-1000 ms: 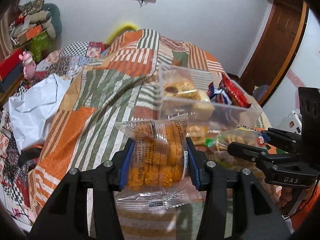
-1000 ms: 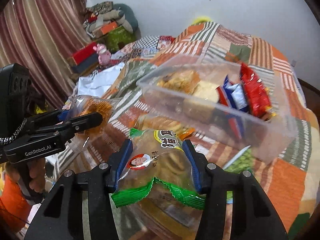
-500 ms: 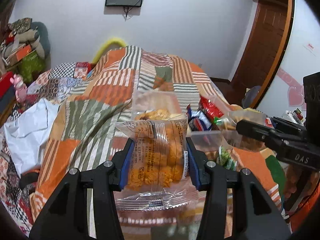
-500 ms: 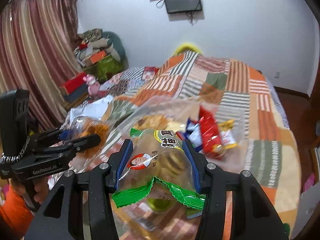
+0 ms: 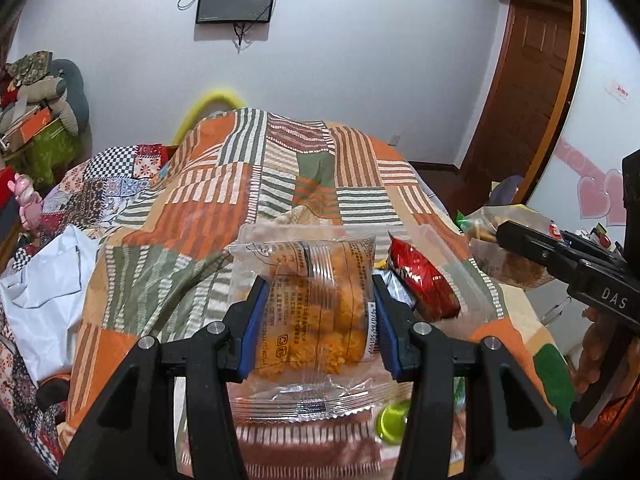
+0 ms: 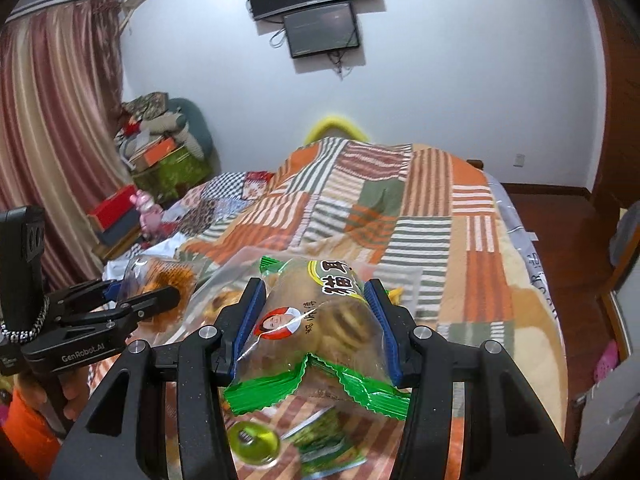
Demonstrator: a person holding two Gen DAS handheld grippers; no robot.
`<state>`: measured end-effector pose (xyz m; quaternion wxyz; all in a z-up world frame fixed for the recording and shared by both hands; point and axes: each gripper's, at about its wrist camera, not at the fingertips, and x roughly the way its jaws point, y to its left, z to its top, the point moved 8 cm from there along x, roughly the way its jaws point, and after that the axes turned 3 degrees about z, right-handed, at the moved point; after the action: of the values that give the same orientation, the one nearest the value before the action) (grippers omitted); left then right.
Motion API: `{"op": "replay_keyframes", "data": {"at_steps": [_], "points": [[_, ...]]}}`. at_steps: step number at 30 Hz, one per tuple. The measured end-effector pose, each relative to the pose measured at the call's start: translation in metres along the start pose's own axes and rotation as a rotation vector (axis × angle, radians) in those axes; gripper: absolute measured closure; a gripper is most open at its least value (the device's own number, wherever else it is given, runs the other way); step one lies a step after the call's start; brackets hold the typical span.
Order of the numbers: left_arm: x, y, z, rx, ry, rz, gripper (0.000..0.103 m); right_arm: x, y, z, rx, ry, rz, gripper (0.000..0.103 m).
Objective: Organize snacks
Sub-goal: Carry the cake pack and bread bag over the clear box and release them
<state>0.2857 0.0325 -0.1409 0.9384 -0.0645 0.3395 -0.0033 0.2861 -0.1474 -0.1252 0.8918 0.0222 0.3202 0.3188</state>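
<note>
My left gripper is shut on a clear packet of orange snacks and holds it above the near part of a clear plastic box. A red packet lies in that box. My right gripper is shut on a green-edged packet of round biscuits, also held over the box. The left gripper with its orange packet shows at the left of the right wrist view. The right gripper shows at the right of the left wrist view.
The box sits on a bed with an orange, green and white patchwork blanket. A small green-yellow round object and a green packet lie below the grippers. A white bag lies at the left; a wooden door stands at the right.
Both grippers have risen and tilted up with their packets; the box has dropped lower and closer in both views, and more wall and the screens show.
</note>
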Motion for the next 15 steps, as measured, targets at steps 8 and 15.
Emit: {"op": "replay_keyframes", "data": {"at_steps": [8, 15], "points": [[0.040, -0.012, 0.010, 0.022, 0.041, -0.009, 0.055, 0.016, -0.028, 0.003, 0.048, 0.007, -0.033, 0.055], [0.077, -0.024, 0.006, 0.063, 0.093, -0.006, 0.055, 0.039, -0.040, 0.000, 0.080, 0.033, -0.044, 0.055]]}}
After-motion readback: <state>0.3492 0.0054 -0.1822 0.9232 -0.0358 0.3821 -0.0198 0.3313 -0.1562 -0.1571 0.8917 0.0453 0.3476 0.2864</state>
